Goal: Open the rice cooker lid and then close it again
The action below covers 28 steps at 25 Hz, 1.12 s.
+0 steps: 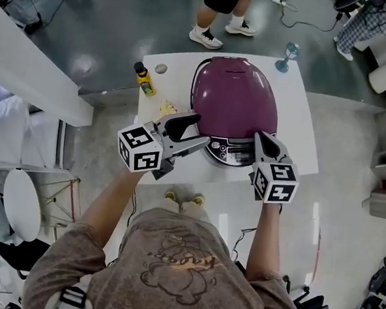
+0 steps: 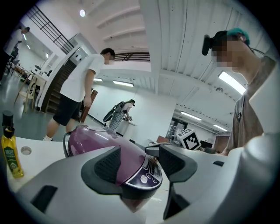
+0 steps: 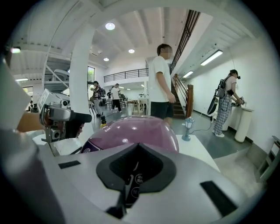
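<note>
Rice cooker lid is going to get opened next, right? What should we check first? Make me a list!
1. Lid fully down: ok.
2. Left gripper jaws apart, nothing held: ok.
3. Right gripper jaws together, empty: ok.
4. Right gripper touching the cooker: cannot tell.
5. Yellow bottle and blue goblet standing apart from the cooker: ok.

Cooker (image 1: 235,96) on table (image 1: 299,135), centre; bottle (image 1: 145,79) to its left, glass (image 1: 286,56) at rear right; my L gripper (image 1: 199,130) & R gripper (image 1: 263,138) before it.
</note>
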Available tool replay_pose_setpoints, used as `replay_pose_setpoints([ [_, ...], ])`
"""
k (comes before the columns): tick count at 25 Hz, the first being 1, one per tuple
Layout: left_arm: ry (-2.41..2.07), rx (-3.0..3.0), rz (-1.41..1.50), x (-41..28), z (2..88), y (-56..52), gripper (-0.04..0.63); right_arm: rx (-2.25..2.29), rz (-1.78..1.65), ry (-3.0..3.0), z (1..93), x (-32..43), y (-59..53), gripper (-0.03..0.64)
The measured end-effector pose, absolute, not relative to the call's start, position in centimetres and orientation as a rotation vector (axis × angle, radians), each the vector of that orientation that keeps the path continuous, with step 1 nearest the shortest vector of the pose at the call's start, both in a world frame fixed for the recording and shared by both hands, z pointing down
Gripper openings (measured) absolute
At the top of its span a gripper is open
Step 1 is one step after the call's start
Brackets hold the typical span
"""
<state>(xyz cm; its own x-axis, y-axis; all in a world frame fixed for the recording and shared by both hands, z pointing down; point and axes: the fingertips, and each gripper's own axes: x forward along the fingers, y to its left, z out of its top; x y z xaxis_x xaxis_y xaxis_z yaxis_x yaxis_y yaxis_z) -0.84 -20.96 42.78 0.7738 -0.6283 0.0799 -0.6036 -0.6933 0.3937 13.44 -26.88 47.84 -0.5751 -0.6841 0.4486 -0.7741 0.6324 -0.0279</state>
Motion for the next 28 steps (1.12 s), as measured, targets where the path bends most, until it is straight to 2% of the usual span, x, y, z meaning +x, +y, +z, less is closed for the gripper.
replay_pose_setpoints([
  [7, -0.952, 2.606, -0.129, -1.5, 40.4, -18.6, 0.284, 1.296, 0.338, -2.632, 43.8, 14.5, -23.8, 0.005],
  [15, -0.965, 2.652, -0.096, -2.3, 41.2, -13.8, 0.273, 1.406, 0.335, -2.675, 44.0, 14.0, -17.8, 0.005],
  [28, -1.079, 2.635, -0.022, -3.9, 45.0, -8.5, 0.135, 1.401, 0.365, -2.727, 47.0, 11.9, -8.8, 0.004],
])
